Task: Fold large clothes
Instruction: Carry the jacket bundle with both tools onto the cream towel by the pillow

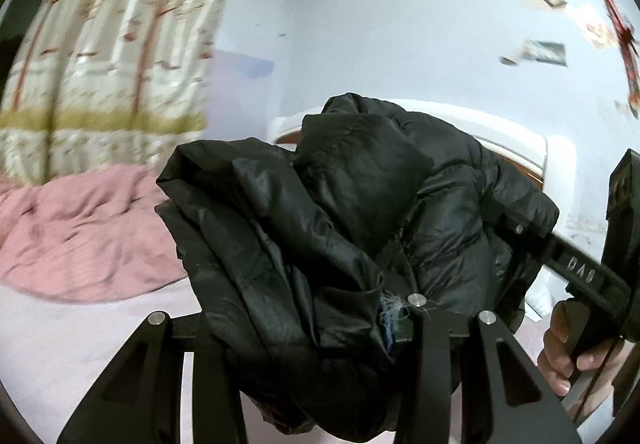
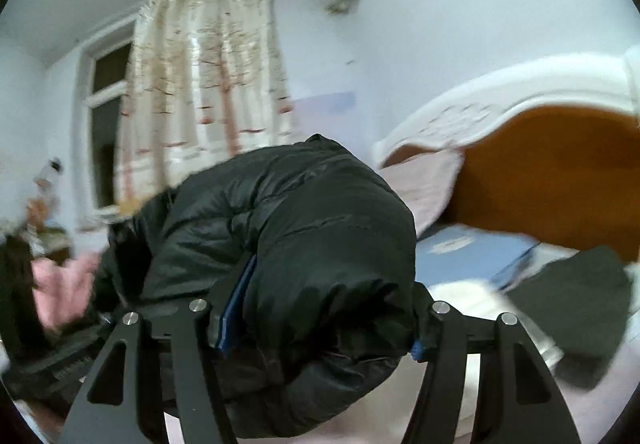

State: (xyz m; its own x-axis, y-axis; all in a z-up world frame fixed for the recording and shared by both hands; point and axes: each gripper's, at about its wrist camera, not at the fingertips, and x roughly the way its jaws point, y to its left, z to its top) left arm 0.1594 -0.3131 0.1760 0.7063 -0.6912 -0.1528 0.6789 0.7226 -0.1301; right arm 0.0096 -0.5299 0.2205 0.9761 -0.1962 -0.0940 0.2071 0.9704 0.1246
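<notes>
Pink quilt (image 1: 76, 240) lies rumpled on the left, patterned curtain (image 1: 108, 56) blurred above it. Centre stage, the black puffer jacket (image 1: 352, 228), glossy, quilted, bunched into fat folds, held up over the bed. The left gripper (image 1: 320, 328) has its fingers buried in the fabric, pinching it. Far right, the right gripper (image 2: 316, 328) also clamps the jacket; a bare hand (image 1: 568, 352) holds its handle. White carved headboard (image 2: 500, 116) mostly hidden behind.
</notes>
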